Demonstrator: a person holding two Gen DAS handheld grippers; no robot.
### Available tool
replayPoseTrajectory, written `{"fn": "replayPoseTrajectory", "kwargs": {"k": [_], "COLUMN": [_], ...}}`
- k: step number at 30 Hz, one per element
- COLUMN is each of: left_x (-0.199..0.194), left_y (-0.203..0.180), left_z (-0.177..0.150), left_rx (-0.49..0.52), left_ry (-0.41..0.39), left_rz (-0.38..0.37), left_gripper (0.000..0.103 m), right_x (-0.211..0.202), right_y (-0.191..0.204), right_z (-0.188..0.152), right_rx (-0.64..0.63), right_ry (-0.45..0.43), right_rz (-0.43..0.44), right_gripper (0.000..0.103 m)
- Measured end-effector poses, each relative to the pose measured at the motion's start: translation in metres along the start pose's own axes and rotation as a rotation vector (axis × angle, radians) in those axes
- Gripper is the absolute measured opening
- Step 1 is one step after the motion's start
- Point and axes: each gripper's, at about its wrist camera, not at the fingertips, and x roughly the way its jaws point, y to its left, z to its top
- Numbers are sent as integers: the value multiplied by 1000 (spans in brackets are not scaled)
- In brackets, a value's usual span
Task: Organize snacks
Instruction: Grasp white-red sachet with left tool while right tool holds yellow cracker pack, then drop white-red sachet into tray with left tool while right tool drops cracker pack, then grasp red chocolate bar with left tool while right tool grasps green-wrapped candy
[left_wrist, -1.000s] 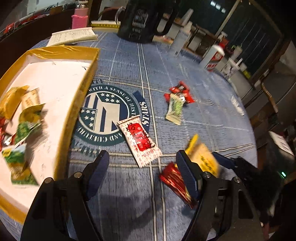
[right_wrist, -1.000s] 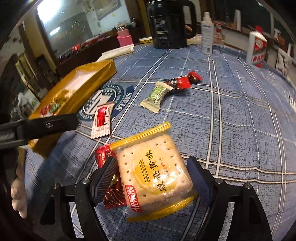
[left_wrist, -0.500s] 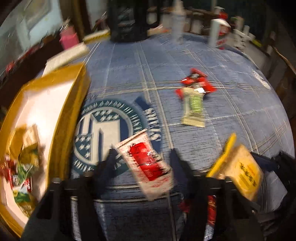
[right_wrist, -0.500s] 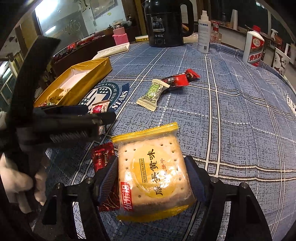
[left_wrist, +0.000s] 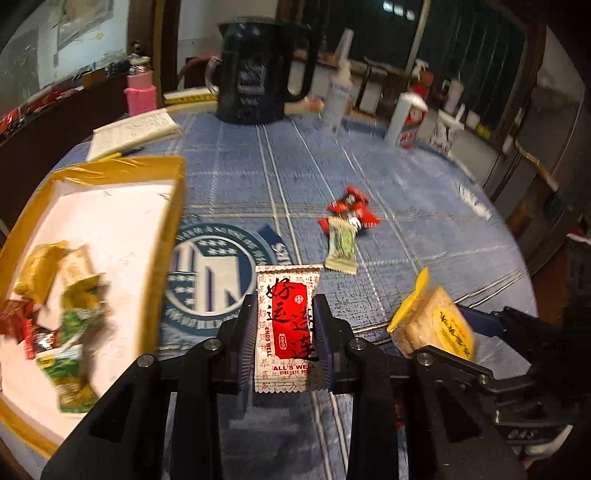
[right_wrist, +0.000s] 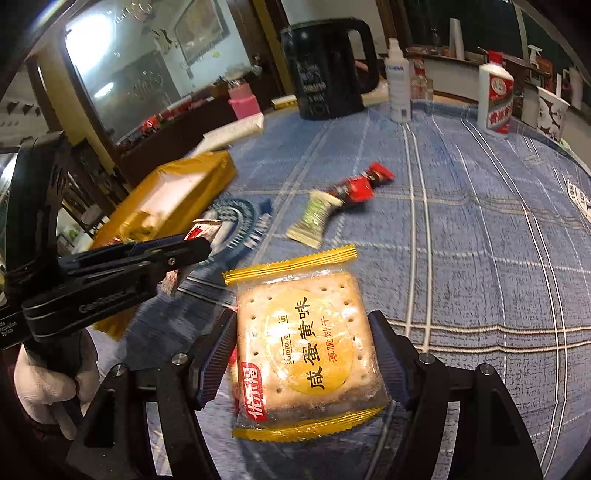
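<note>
Since a second ago your left gripper has closed its fingers on the red-and-white sachet, which then lay flat on the tabletop ahead of them; the sachet now stands upright between the pads, clear of the cloth. Your right gripper pinches the cracker pack across its sides, as it did before, with the pack's yellow crimped end pointing away past the fingertips. Beyond your left fingers and a little to the right, a green candy lies with one end touching a red candy. To the left of those fingers sits the yellow box, with several green, red and yellow wrappers piled at its near end. From the right wrist view, your left gripper shows just left of the cracker pack, held by a gloved hand.
</note>
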Motion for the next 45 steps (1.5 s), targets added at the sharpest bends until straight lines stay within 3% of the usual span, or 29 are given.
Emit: {"fn": "replayPoseTrajectory", "kwargs": {"k": [4, 8, 16, 23, 29, 35, 38, 43, 45], "left_x": [-30, -52, -50, -49, -64, -83, -92, -108, -115], "left_y": [31, 77, 176, 224, 242, 239, 228, 201, 189], "left_z": [3, 5, -19, -36, -44, -51, -51, -50, -50], "left_rx": [-52, -115, -280, -380, -428, -453, -450, -441, -433], "left_ry": [-51, -94, -60, -50, -85, -140, -156, -192, -207], "left_rz": [-1, 75, 172, 165, 124, 96, 86, 102, 107], "left_gripper": [27, 27, 28, 28, 31, 49, 55, 75, 76], "right_x": [-7, -4, 34, 87, 125, 139, 131, 101, 89], "right_y": [25, 64, 161, 226, 241, 239, 235, 222, 213], "right_z": [10, 23, 54, 67, 72, 74, 77, 81, 82], "right_rx": [-23, -75, -188, -254, -265, -227, -207, -180, -160], "right_ry": [-19, -26, -1, 53, 88, 88, 67, 0, -19], "right_rz": [44, 92, 168, 154, 111, 143, 161, 182, 192], "right_gripper": [72, 72, 72, 72, 72, 73, 73, 73, 73]}}
